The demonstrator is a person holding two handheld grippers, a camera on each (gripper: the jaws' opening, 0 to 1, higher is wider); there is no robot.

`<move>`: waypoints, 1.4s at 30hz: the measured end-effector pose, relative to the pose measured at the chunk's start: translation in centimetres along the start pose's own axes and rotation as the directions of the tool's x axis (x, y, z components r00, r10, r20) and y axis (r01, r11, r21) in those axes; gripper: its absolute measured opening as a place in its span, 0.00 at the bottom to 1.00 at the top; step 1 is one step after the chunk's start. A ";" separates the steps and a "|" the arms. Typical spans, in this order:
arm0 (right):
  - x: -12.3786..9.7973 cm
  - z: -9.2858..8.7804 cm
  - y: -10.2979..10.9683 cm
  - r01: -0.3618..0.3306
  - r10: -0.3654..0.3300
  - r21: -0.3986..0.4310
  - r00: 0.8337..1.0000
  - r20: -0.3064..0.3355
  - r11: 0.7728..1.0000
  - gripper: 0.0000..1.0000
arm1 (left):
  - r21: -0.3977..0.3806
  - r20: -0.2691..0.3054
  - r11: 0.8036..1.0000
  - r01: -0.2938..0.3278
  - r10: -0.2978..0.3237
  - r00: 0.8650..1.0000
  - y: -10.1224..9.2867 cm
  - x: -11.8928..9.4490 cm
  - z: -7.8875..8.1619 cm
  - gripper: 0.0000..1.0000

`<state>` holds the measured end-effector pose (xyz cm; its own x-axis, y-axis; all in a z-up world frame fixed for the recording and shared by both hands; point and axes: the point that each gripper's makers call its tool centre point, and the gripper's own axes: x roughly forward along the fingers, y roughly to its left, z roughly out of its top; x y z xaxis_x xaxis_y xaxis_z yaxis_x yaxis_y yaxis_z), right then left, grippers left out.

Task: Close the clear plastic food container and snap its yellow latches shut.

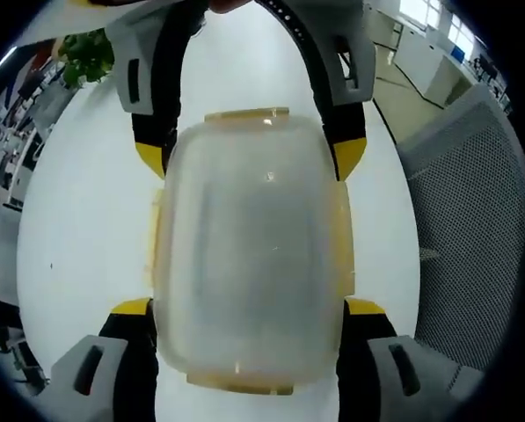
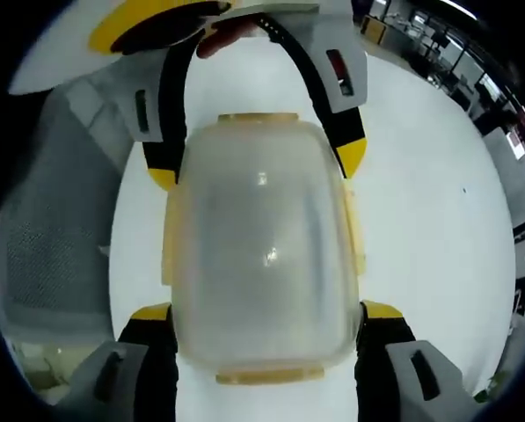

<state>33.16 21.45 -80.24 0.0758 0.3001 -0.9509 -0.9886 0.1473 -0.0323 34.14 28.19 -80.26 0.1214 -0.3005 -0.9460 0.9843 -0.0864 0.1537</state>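
Left hand-held gripper (image 1: 249,308) has its yellow-tipped jaws rising on either side of the clear plastic food container (image 1: 251,255), spread wide to the container's full width; whether the tips press its sides cannot be told, since the container covers them. Opposite, in the left gripper view, the right hand-held gripper (image 1: 251,163) comes in from the top, its jaws likewise flanking the container's far end. Right gripper view gives the mirror: right hand-held gripper (image 2: 266,312) wide around the near end of the container (image 2: 262,242), left hand-held gripper (image 2: 258,163) at the far end. Container sits over the white table (image 1: 77,220), lid on. Yellow latches (image 1: 247,114) visible at both ends and along the long sides (image 1: 154,237); latched or loose not discernible through the cloudy plastic. Contents not discernible. Grey mesh surface (image 1: 473,220) beside the table. Green plant (image 1: 88,54) at the far table edge, partly cut off
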 end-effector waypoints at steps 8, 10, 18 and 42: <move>0.0 0.0 0.0 0.003 -0.003 0.002 1.000 -0.010 1.000 0.84 | -0.004 0.020 1.000 -0.002 0.002 1.000 0.1 0.0 0.1 0.84; 0.0 0.0 -0.1 0.005 -0.005 0.003 1.000 -0.013 1.000 0.84 | -0.007 0.024 1.000 -0.003 0.003 1.000 0.1 0.0 0.1 0.84; 0.3 1.2 0.3 0.013 -0.014 0.026 1.000 0.015 1.000 0.84 | 0.014 -0.002 1.000 0.003 -0.003 1.000 -0.1 -0.3 -1.0 0.84; 1.3 3.5 0.8 0.020 -0.020 0.020 1.000 -0.003 1.000 0.85 | -0.022 0.031 1.000 -0.006 0.006 0.999 -0.5 -1.2 -3.1 0.84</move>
<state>32.96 25.27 -80.46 0.0948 0.2944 -0.9510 -0.9840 0.1724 -0.0447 33.93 31.51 -80.12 0.1236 -0.3305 -0.9357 0.9862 -0.0634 0.1527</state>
